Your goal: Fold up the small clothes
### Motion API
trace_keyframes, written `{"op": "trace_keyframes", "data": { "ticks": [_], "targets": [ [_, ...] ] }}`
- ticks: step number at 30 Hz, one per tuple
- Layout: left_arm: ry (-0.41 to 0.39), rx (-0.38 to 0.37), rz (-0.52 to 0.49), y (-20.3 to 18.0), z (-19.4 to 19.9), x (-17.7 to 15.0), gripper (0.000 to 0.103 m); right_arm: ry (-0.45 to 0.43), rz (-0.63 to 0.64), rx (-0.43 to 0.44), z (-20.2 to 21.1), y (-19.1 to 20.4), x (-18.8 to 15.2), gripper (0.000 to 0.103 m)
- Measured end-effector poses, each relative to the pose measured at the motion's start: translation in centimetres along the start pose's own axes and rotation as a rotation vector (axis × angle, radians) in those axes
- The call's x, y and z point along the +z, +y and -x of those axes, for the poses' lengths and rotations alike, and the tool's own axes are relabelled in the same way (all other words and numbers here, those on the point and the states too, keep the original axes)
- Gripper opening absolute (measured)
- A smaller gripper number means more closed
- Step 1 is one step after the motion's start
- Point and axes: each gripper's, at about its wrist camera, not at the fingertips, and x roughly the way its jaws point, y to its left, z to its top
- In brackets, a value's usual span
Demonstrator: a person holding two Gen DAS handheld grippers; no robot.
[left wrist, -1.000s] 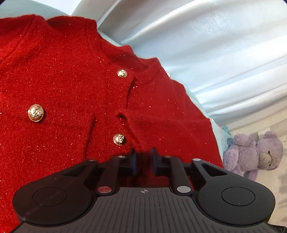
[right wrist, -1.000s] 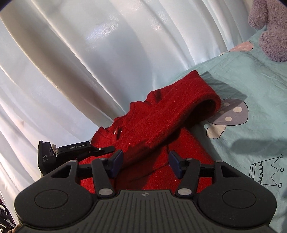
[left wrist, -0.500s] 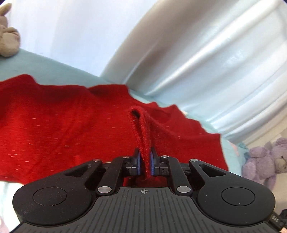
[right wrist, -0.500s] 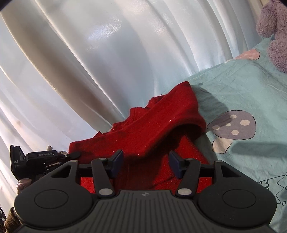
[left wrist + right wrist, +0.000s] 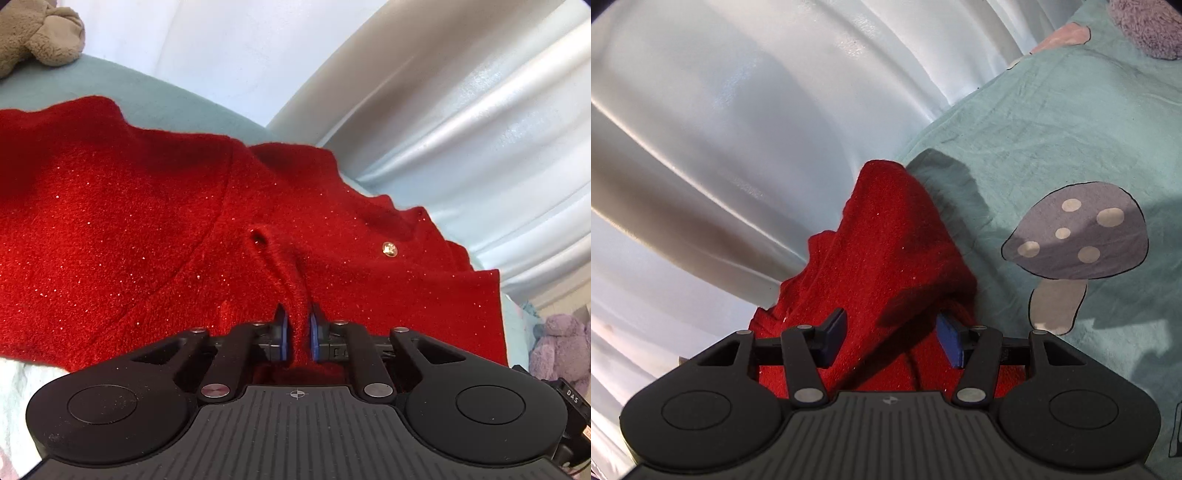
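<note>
The sparkly red knit cardigan [image 5: 147,229] lies on the mint-green mushroom-print bedsheet [image 5: 1052,122]. The left gripper [image 5: 297,328] pinches a raised ridge of its fabric. The right gripper [image 5: 892,338], jaws spread, straddles a lifted fold running away from it.

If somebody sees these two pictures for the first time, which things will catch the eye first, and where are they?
First the glittery red cardigan spread over the teal bedsheet; the left gripper pinches a ridge of it, and one gold button shines to the right. In the right wrist view, the right gripper is open around the bunched knit, with a grey mushroom print beside it.
</note>
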Motion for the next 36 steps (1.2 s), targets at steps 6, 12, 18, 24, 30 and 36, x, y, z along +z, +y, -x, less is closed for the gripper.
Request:
{"op": "trace_keyframes", "data": {
  "ticks": [6,12,18,24,30,36],
  "targets": [
    [-0.069,0.002,-0.024,-0.3,2.0,0.8,0.012,-0.016,-0.032,-0.002,-1.2,-0.5,0.6,0.032],
    [-0.114,0.017,-0.030,0.1,3.8,1.3,0.012,-0.034,0.078,-0.042,-1.3,0.9,0.4,0.014],
    [-0.097,0.082,-0.020,1.9,3.4,1.4,0.012,-0.047,0.305,-0.081,-1.4,4.0,-0.9,0.014],
    [-0.076,0.100,-0.026,2.7,2.8,0.9,0.012,-0.035,0.373,-0.111,-2.1,4.8,-1.6,0.014],
    [-0.085,0.119,-0.047,2.5,2.7,0.8,0.012,-0.025,0.430,-0.149,-2.5,5.2,-2.2,0.014],
    [-0.056,0.149,-0.036,2.8,1.9,0.7,0.013,-0.009,0.469,-0.167,-2.8,5.3,-2.6,0.015]
  ]
}}
